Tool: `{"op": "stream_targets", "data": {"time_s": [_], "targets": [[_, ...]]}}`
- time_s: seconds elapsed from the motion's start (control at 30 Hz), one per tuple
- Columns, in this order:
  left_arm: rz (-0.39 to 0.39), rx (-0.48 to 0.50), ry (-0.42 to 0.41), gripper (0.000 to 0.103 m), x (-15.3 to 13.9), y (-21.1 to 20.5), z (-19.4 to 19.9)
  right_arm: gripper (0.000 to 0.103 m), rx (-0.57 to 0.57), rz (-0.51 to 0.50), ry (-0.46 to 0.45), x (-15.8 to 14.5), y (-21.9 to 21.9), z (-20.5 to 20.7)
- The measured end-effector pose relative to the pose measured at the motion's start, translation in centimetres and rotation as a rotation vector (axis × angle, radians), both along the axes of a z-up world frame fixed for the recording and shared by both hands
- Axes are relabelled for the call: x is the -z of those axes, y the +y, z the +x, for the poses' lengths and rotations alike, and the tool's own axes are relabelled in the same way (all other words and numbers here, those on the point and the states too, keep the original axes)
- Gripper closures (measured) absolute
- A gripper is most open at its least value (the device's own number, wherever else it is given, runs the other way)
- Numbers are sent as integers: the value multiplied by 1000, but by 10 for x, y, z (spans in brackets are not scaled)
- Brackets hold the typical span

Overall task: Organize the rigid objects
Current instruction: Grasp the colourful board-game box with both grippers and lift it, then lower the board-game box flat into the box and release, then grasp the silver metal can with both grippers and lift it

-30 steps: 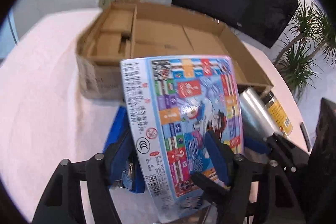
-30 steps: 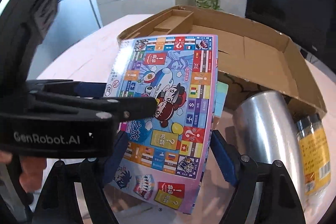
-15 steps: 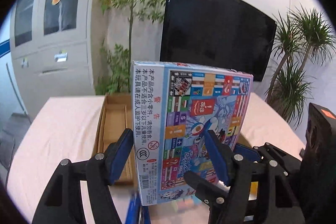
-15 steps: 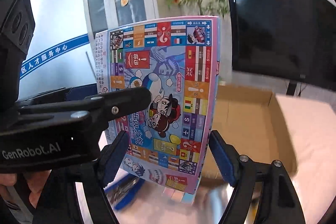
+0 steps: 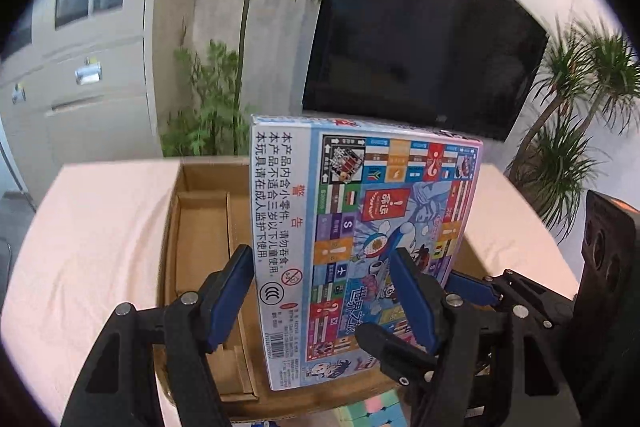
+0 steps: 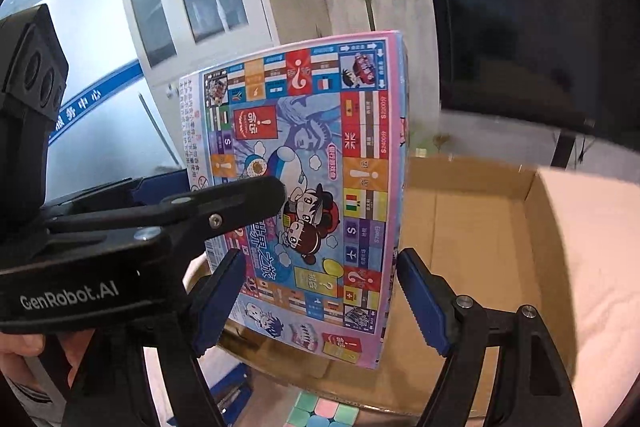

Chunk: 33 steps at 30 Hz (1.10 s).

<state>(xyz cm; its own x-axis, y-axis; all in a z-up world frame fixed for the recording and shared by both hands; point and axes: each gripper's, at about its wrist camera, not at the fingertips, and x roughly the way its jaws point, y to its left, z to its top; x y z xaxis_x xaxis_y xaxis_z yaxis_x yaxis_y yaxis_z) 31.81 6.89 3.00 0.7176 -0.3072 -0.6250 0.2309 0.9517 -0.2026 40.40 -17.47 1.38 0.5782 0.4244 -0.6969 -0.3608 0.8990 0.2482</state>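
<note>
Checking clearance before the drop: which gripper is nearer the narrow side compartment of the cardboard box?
Left. The left gripper sits just beside the narrow compartment; the right gripper is over the wide section.

The board game box is printed card with a slight sheen — light catches its coloured face and pink edge. The carton is plain brown corrugated cardboard, matt and a little rough, its flat floor dull. The tablecloth is soft pale-pink cloth, creased. The gripper fingers carry blue rubbery-looking pads on matt black plastic arms with small bright metal screw heads. The screen is glossy black — it mirrors ceiling lights. The cabinet looks like smooth painted metal.
</note>
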Motion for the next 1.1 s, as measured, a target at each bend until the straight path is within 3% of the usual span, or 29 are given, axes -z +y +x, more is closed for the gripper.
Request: {"op": "stream_targets", "data": {"time_s": [0.2,0.3,0.4,0.5,0.6,0.7,0.8,0.9,0.93,1.1], "targets": [[43,-3,215,34,68,-5,26,26,-19,-7,282,82,7,33],[94,-22,277,38,92,-7,33,28,-21,-50,328,102,14,44],[113,-48,283,42,101,-4,35,25,-42,-46,388,118,22,57],[120,-72,275,42,97,3,26,12,-71,15,441,130,21,62],[113,-81,209,42,82,15,0,12,-105,32,388,111,4,45],[60,-67,128,41,62,27,-50,9,-68,62,269,69,-40,2],[22,-56,77,20,48,28,-87,0,-37,45,143,36,-95,-59],[-59,-5,101,18,52,12,-122,1,-35,-46,140,36,-126,-105],[-85,27,126,18,56,6,-120,3,-44,-60,170,44,-130,-117],[-251,136,268,18,84,-30,-133,39,-66,-95,229,77,-124,-139]]}}
